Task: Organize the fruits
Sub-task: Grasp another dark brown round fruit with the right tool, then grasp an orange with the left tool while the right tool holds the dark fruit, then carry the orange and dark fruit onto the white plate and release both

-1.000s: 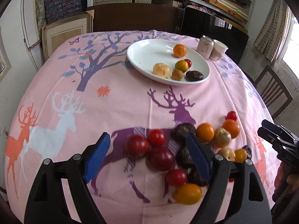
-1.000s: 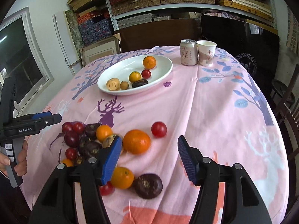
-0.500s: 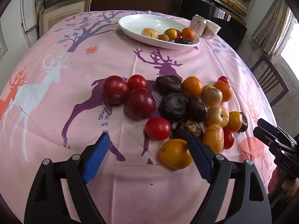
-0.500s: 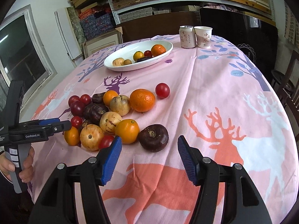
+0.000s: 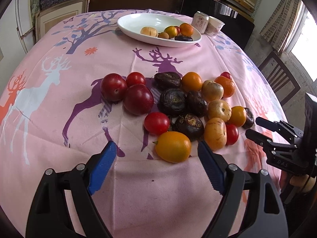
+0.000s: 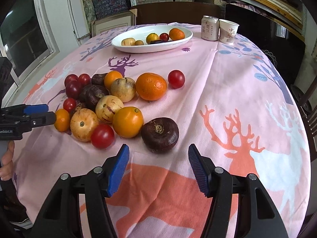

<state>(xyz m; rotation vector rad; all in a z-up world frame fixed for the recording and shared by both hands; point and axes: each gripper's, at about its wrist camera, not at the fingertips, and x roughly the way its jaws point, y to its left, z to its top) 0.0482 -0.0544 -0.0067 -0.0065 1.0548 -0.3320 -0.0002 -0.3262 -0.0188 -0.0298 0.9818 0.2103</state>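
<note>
I'm lining up picks: my left claw [image 5: 154, 158] gapes wide and empty, the yellow-orange fruit [image 5: 173, 146] at its one o'clock; my right claw [image 6: 158, 158] stands half-spread, empty, the dark fruit [image 6: 160, 134] at twelve. Next, I'd ease forward, straddle, squeeze, then carry to the white plate [image 6: 126, 47] far across the bench.

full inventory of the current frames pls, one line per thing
Loose fruit pile: about twenty; red, orange, yellow, dark brown; near half of the tablecloth.
Dark brown fruit: one, just ahead of right gripper.
Orange-yellow fruit: one, just ahead of left gripper.
Plate: one, white, far side, six fruits in it.
Can: one, beside plate.
Paper cup: one, touching can.
Tablecloth: pink, deer print.
Left gripper: open, empty.
Right gripper: open, empty.
</note>
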